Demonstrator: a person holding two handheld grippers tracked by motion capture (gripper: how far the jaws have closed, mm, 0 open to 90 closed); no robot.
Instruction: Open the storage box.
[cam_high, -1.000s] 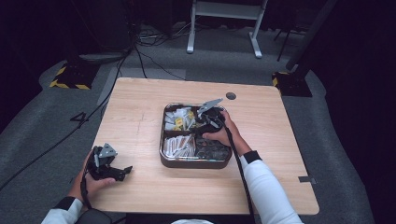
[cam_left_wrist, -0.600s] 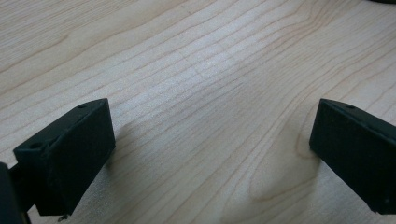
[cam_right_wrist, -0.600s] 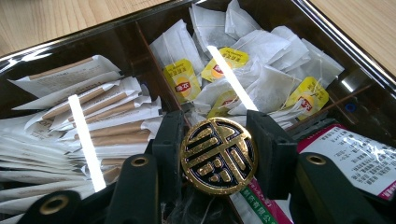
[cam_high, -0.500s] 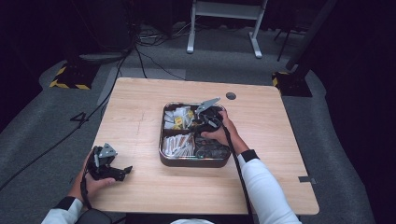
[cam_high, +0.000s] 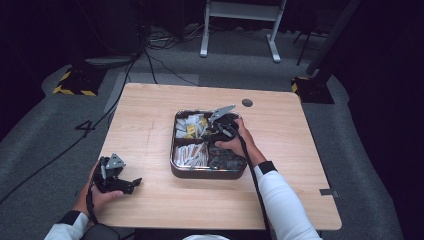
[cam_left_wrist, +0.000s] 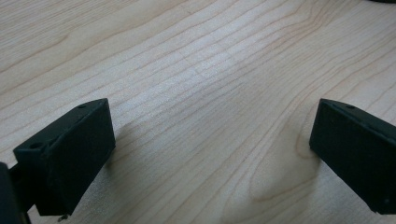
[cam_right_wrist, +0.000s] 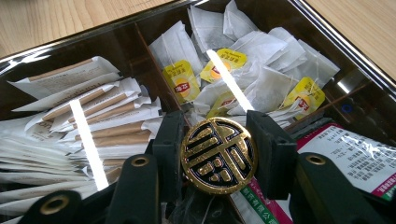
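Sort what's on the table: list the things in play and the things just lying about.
In play: right tool, shut on the round black-and-gold knob at the middle of the compartment tray.

Lying about: tea bags, paper stick packets, printed sachet, left tool open over bare table.

The round medallion (cam_right_wrist: 218, 155) is black with a raised gold pattern of bars and a gold rim, and the right gripper (cam_right_wrist: 218, 158) that bears it is black with brass-coloured rivets. In the dark, shiny tray (cam_high: 207, 173) lie white tea bags (cam_right_wrist: 261, 70) with yellow tags printed in red, white paper sticks (cam_right_wrist: 107, 116) with a brown stripe, and a clear packet (cam_right_wrist: 355, 158) with a white label edged in magenta. The bench (cam_high: 150, 125) is pale wood with a fine wavy grain, the left gripper (cam_high: 132, 184) black with a grey plate, and the person's sleeve (cam_high: 285, 205) white with a black cuff.
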